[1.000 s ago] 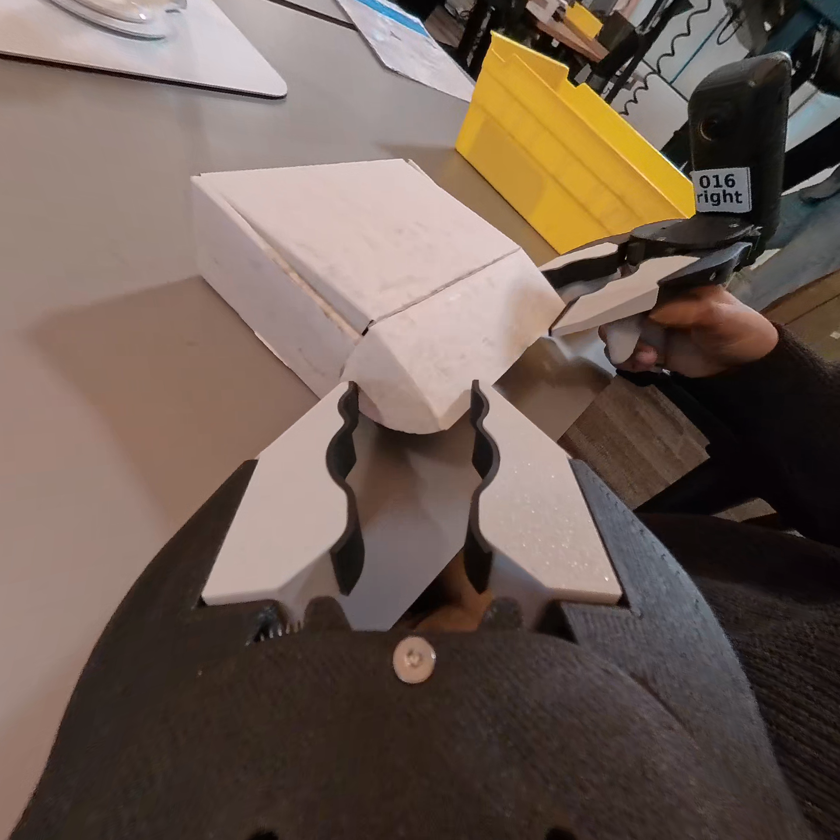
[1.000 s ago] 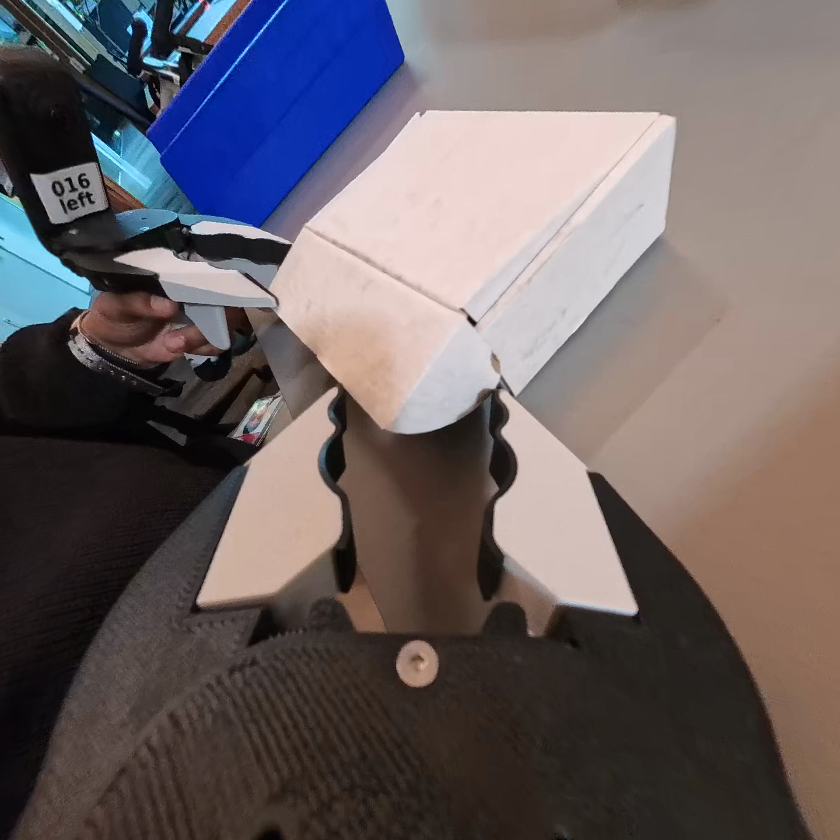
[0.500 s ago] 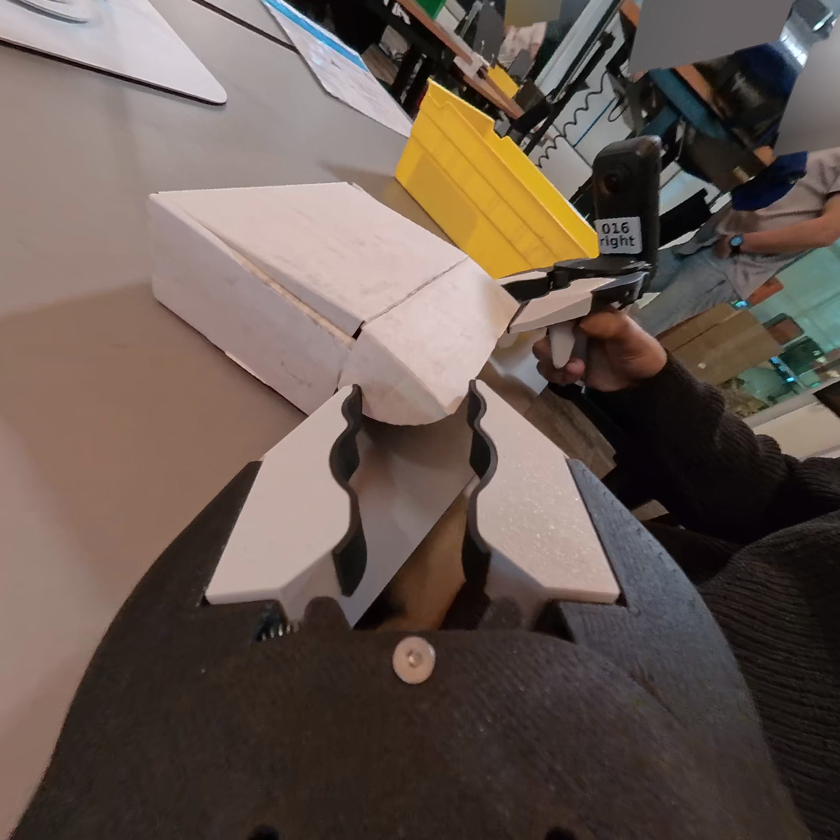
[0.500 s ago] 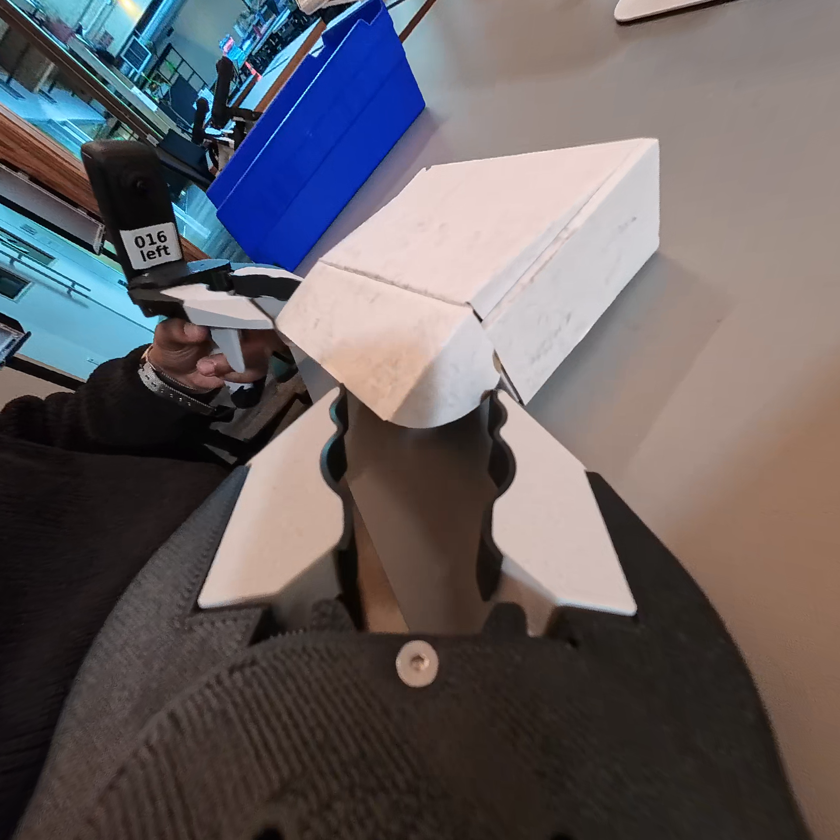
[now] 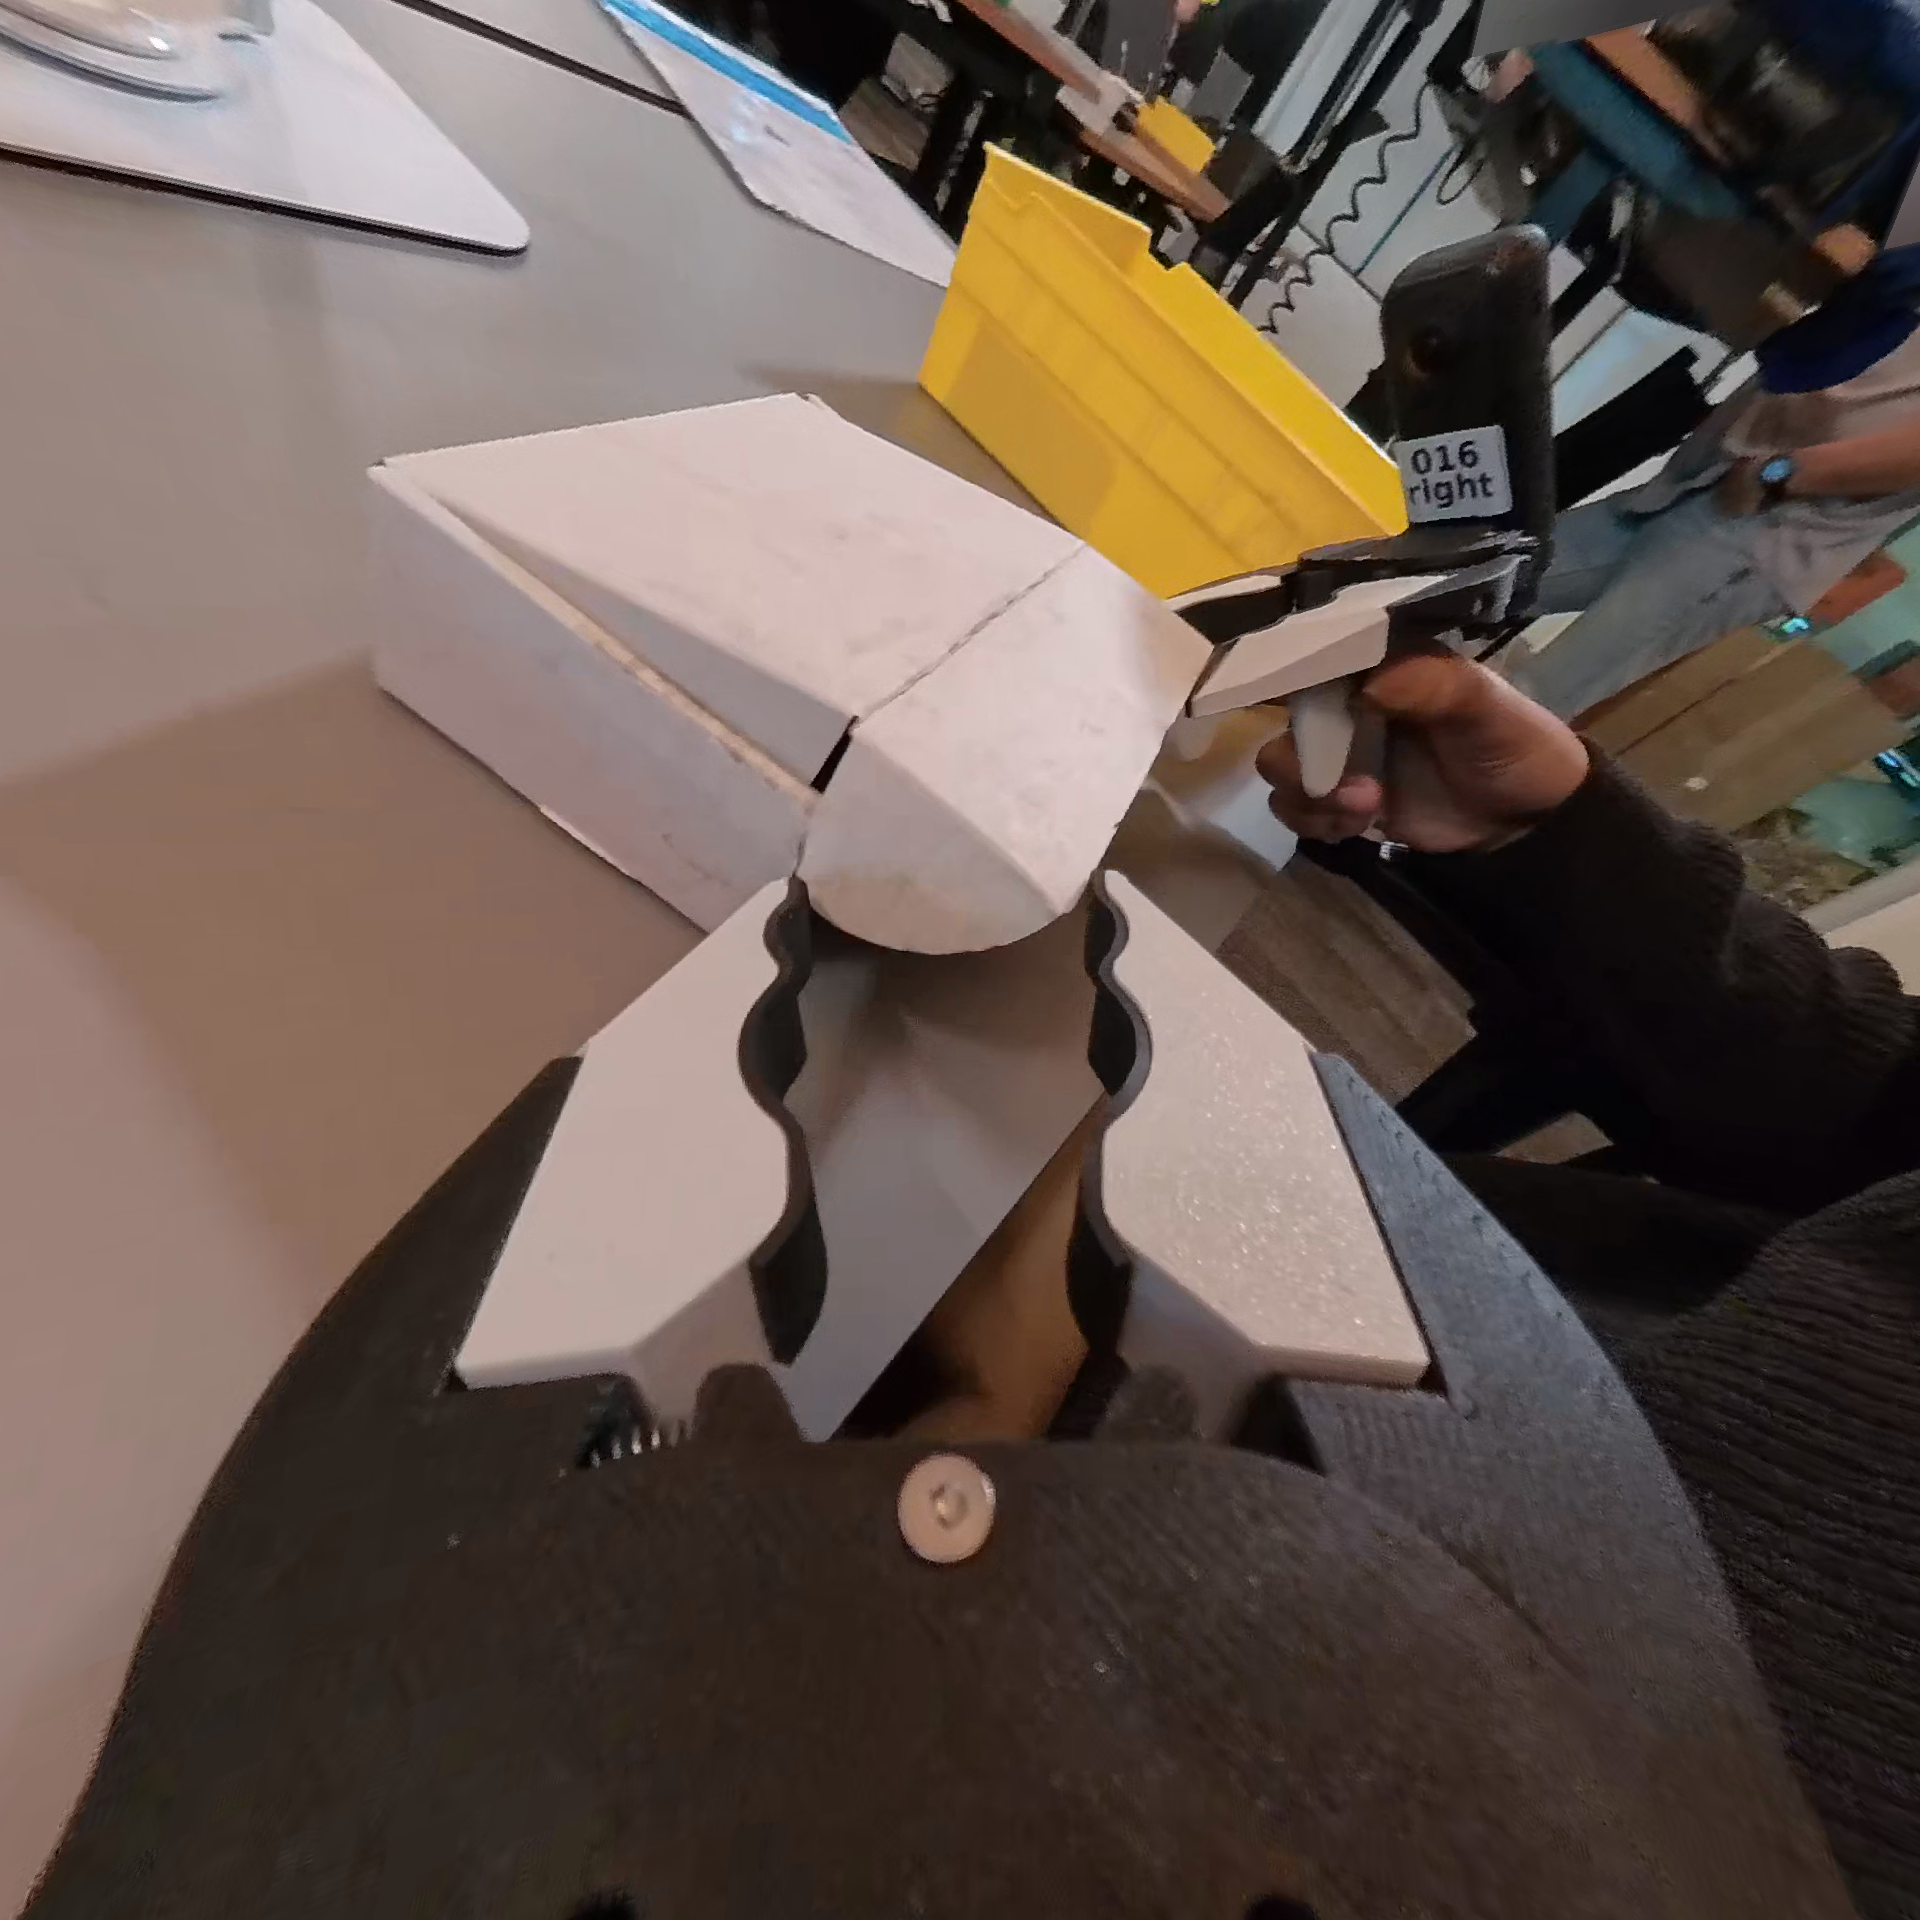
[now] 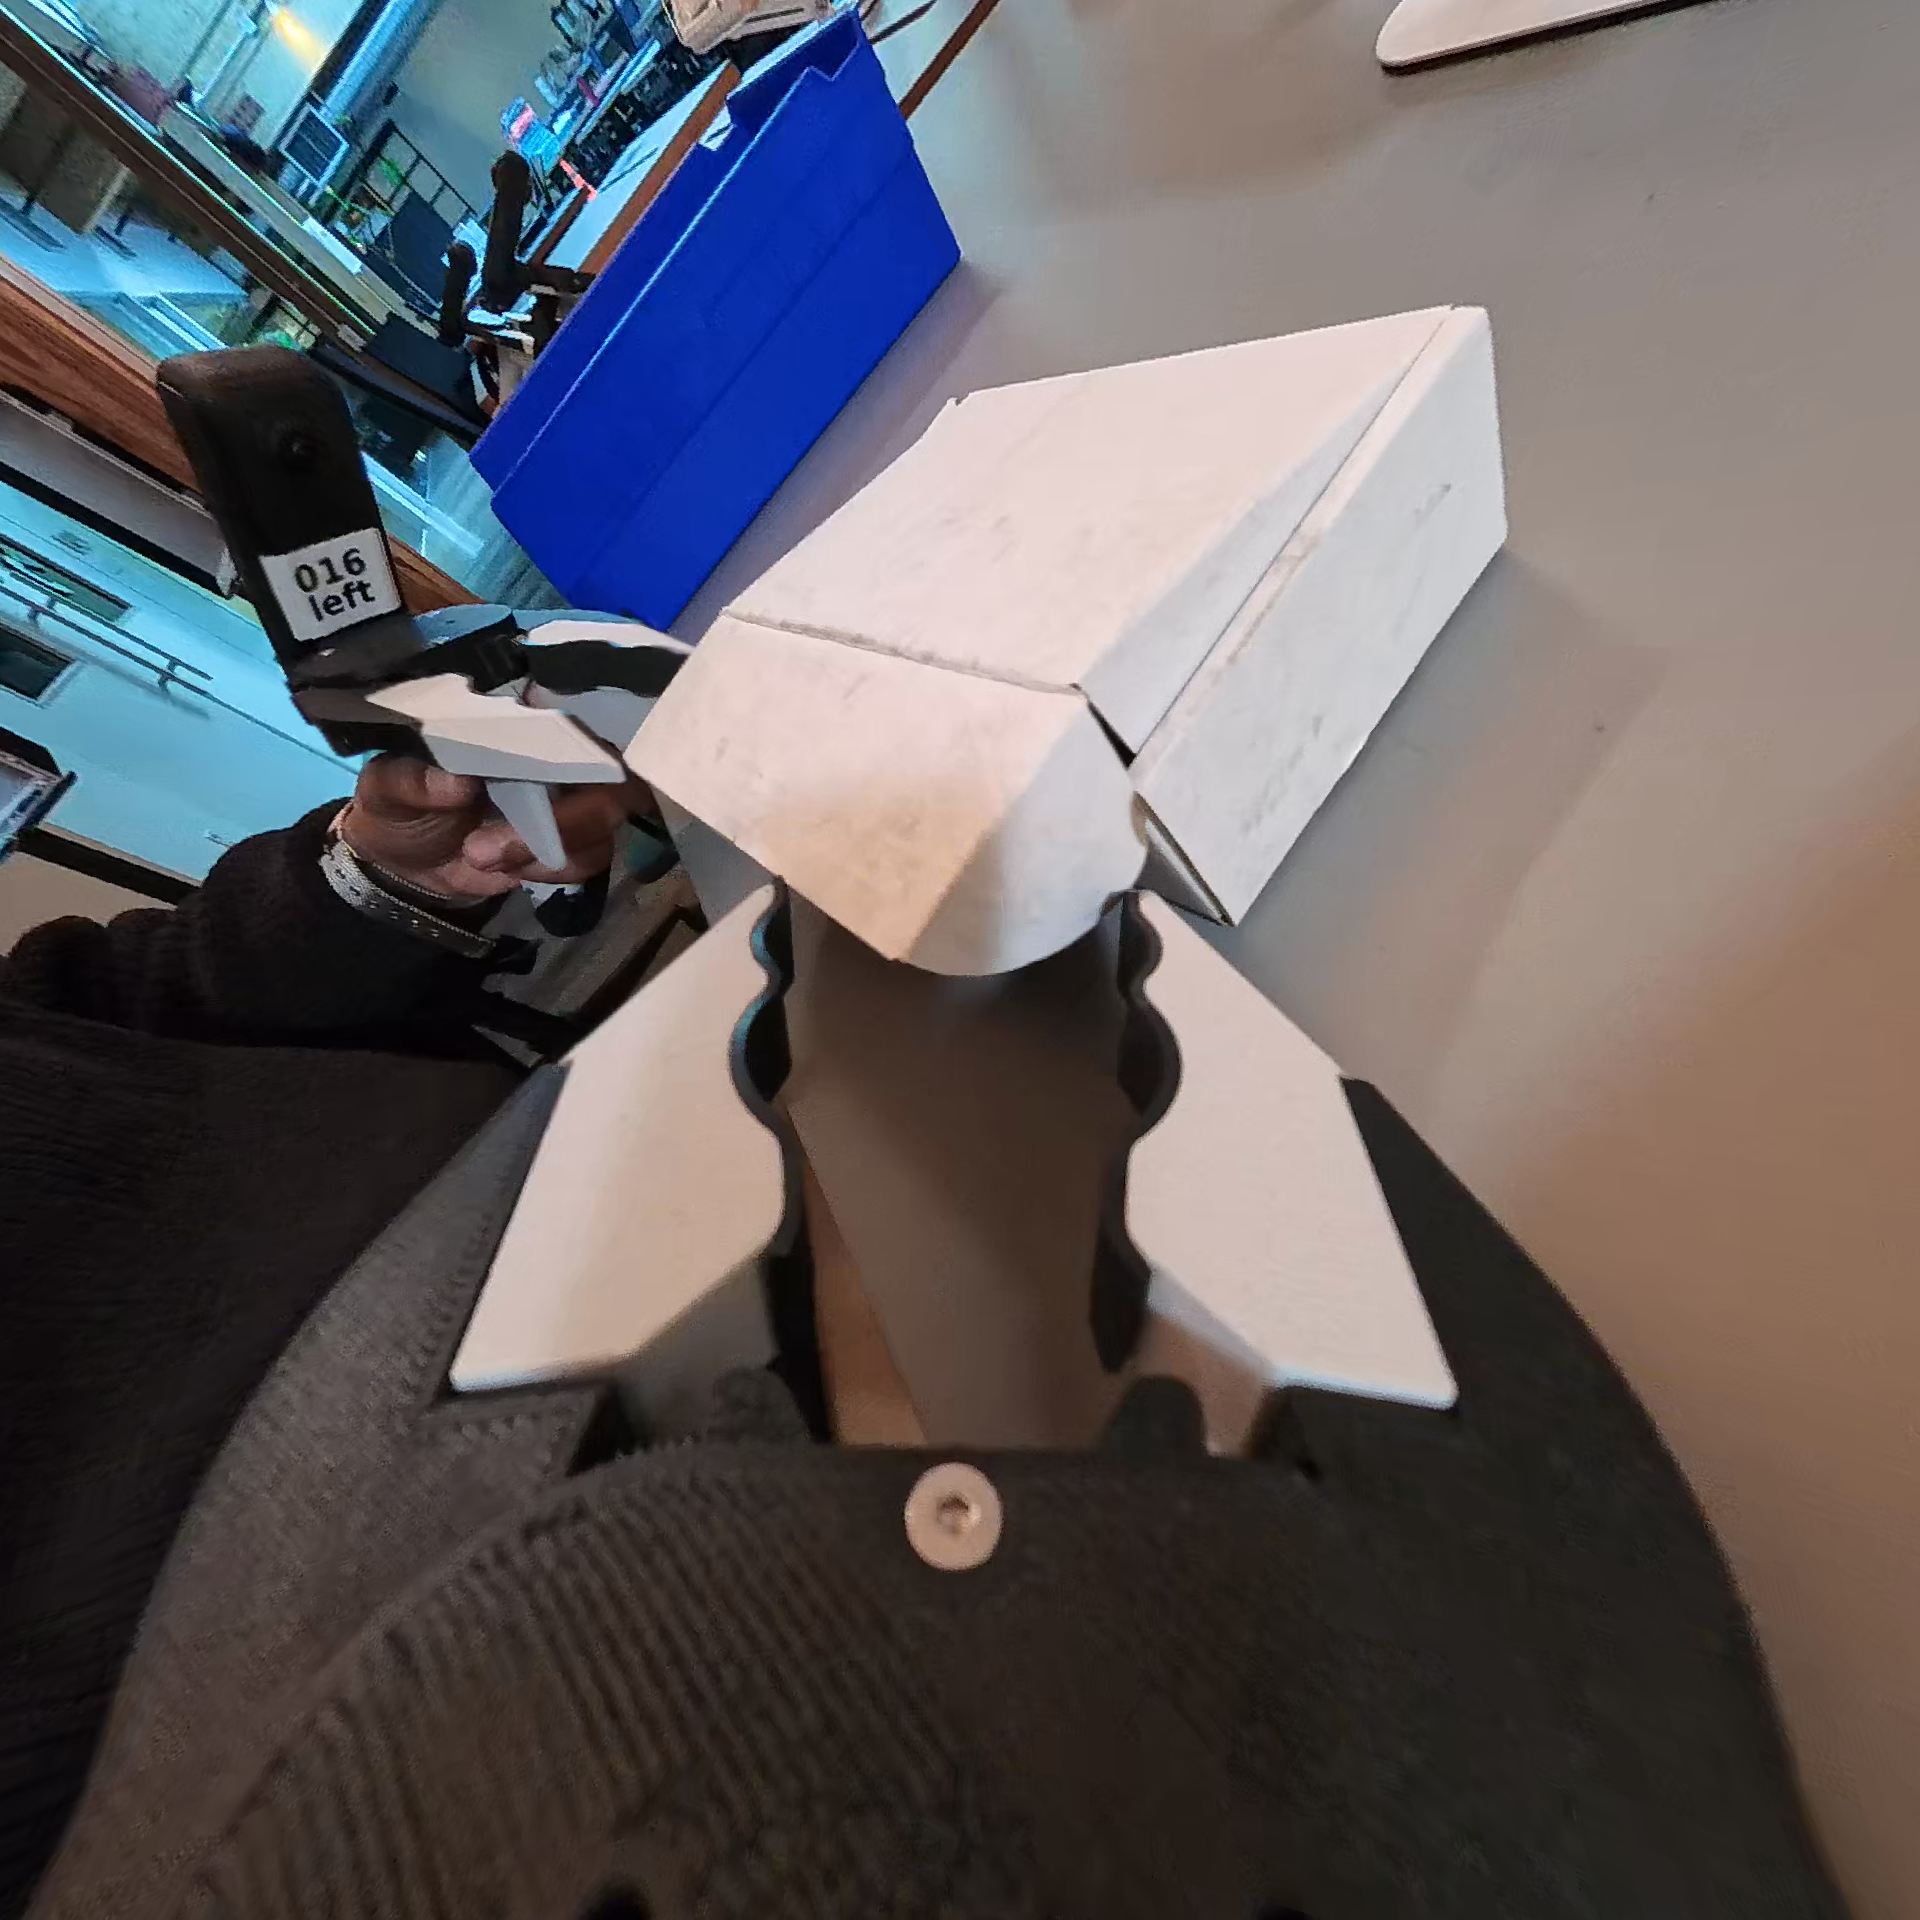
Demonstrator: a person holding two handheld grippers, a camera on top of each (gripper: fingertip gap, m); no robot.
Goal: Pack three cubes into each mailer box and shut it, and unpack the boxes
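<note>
A white mailer box [image 5: 582, 665] lies on the grey table; no cubes show. Its lid [image 5: 748, 540] is tilted up at the front, and the front flap [image 5: 997, 748] sticks out toward me past the box's front. My left gripper [image 5: 940, 894] is shut on the flap's left end, which sits between the fingertips. My right gripper [image 6: 951, 914] is shut on the flap's right end [image 6: 935, 831]. The box also shows in the right wrist view [image 6: 1299, 644]. Each gripper shows in the other's view, the right one [image 5: 1195, 665] and the left one [image 6: 634, 717], at opposite ends of the flap.
A yellow bin [image 5: 1122, 416] stands behind the box to the right and a blue bin [image 6: 727, 343] to the left. A white board [image 5: 312, 156] and a paper sheet [image 5: 790, 156] lie farther back. The table's front edge is just under the flap. A person [image 5: 1766, 468] stands beyond.
Both grippers have kept hold of the flap ends and lifted a little. The lid's front now stands slightly higher. The box has stayed in place.
</note>
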